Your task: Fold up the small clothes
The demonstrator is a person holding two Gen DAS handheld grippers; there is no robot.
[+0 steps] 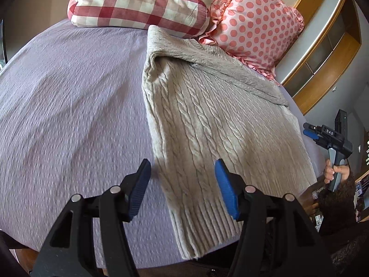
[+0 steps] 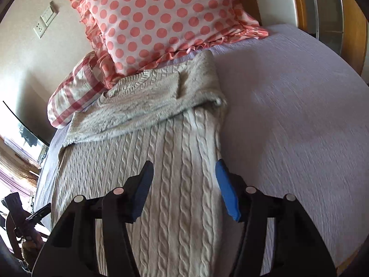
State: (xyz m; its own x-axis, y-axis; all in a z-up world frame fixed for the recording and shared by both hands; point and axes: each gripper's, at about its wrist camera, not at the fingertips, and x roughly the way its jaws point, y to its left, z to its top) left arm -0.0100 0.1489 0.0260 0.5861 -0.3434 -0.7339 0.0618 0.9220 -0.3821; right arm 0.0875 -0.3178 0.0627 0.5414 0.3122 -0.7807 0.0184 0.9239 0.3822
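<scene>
sweater (image 1: 207,120) on bed (image 1: 69,92), before pillows (image 1: 253,20)

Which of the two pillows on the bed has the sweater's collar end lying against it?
The polka-dot pillow, pink with coral dots and a ruffled edge. The grey cable-knit sweater reaches its ruffle. The red-and-white checked pillow lies beside it, toward the sweater's left corner.

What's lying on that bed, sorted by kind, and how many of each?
Sweaters: 1, the grey cable-knit sweater, partly folded.
Pillows: 2, the red checked pillow and the pink polka-dot pillow.
Total: 3 things on the lilac bedspread.
</scene>
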